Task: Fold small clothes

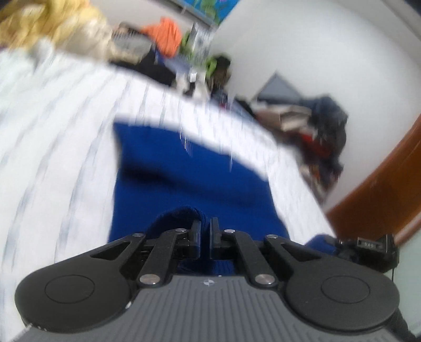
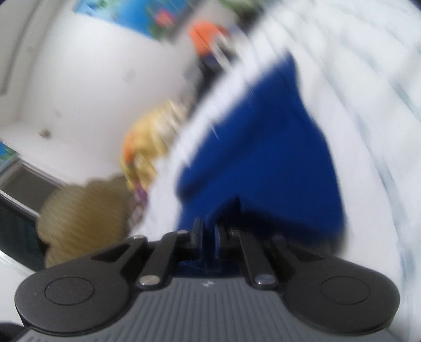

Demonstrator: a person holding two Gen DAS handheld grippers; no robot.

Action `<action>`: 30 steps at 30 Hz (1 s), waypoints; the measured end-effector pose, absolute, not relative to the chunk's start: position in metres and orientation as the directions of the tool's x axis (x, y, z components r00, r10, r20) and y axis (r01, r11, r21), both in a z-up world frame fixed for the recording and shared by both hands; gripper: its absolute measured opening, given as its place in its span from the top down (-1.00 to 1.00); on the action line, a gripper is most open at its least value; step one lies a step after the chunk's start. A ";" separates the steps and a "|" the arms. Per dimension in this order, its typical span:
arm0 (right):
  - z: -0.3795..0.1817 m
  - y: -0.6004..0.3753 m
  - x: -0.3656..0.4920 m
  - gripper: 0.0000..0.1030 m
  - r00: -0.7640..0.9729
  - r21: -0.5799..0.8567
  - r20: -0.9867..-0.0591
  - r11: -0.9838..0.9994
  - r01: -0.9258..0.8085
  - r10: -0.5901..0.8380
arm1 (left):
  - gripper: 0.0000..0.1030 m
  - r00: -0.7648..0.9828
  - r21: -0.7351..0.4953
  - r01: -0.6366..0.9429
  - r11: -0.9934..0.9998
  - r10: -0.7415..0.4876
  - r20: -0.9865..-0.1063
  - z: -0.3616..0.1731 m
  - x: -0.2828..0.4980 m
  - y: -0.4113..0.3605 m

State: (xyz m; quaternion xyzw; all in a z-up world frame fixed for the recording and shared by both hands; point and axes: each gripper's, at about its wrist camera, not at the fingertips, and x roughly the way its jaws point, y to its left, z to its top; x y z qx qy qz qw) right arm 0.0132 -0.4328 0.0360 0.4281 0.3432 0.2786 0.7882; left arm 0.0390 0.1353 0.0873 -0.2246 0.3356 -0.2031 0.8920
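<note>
A dark blue garment [image 1: 184, 181] lies on a white, faintly striped bed cover [image 1: 60, 136]. In the left wrist view my left gripper [image 1: 206, 223] is shut on a bunched near edge of the blue cloth, which rises between its black fingers [image 1: 196, 234]. In the blurred right wrist view the same blue garment [image 2: 263, 147] stretches away from my right gripper [image 2: 209, 226], whose jaws pinch a thin fold of it. The other gripper's body [image 1: 368, 250] shows at the lower right of the left wrist view.
Heaped clothes lie beyond the bed: an orange piece [image 1: 165, 36], a yellow one [image 1: 44, 23], a dark pile [image 1: 326, 136]. A brown wooden edge [image 1: 389, 184] curves at the right. In the right wrist view a tan fluffy thing [image 2: 84, 218] sits at the left, by a white wall [image 2: 92, 65].
</note>
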 end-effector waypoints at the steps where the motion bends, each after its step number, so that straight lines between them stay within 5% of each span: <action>1: 0.037 -0.435 0.038 0.85 0.630 0.870 -0.284 0.471 -0.148 0.723 | 0.90 0.709 -0.535 0.204 0.820 -0.501 -0.496 0.090 0.064 0.134; 9: 0.004 -0.430 0.236 0.84 0.695 0.881 -0.324 0.472 -0.025 0.642 | 0.90 0.770 -0.437 0.090 0.895 -0.341 -0.539 0.077 0.239 0.103; 12: -0.019 -0.425 0.281 0.60 0.735 0.867 -0.388 0.491 0.085 0.557 | 0.85 0.790 -0.391 0.005 0.920 -0.244 -0.562 0.056 0.286 0.100; 13: -0.022 -0.424 0.288 0.04 0.740 0.851 -0.417 0.512 0.115 0.528 | 0.59 0.786 -0.397 -0.029 0.917 -0.225 -0.576 0.051 0.292 0.103; 15: -0.017 -0.420 0.289 -0.72 0.743 0.794 -0.495 0.582 0.176 0.450 | -0.23 0.759 -0.434 -0.082 0.897 -0.226 -0.611 0.044 0.285 0.114; 17: -0.009 -0.423 0.268 -0.70 0.765 0.799 -0.438 0.595 0.089 0.473 | -0.78 0.809 -0.449 -0.068 0.891 -0.214 -0.548 0.049 0.252 0.125; 19: 0.003 -0.427 0.229 -0.70 0.766 0.768 -0.429 0.640 0.030 0.478 | -0.91 0.838 -0.395 -0.064 0.916 -0.166 -0.520 0.054 0.210 0.133; 22: 0.006 -0.427 0.168 -0.70 0.733 0.638 -0.525 0.770 0.003 0.433 | -0.86 0.818 -0.389 -0.103 0.915 -0.144 -0.557 0.043 0.152 0.148; 25: -0.012 -0.428 0.125 -0.69 0.659 0.568 -0.630 0.823 0.029 0.411 | -0.62 0.723 -0.524 -0.120 0.843 -0.288 -0.628 0.012 0.119 0.159; 30: -0.017 -0.405 0.102 -0.63 0.630 0.623 -0.595 0.782 -0.032 0.500 | -0.51 0.706 -0.568 -0.095 0.818 -0.347 -0.618 -0.002 0.108 0.146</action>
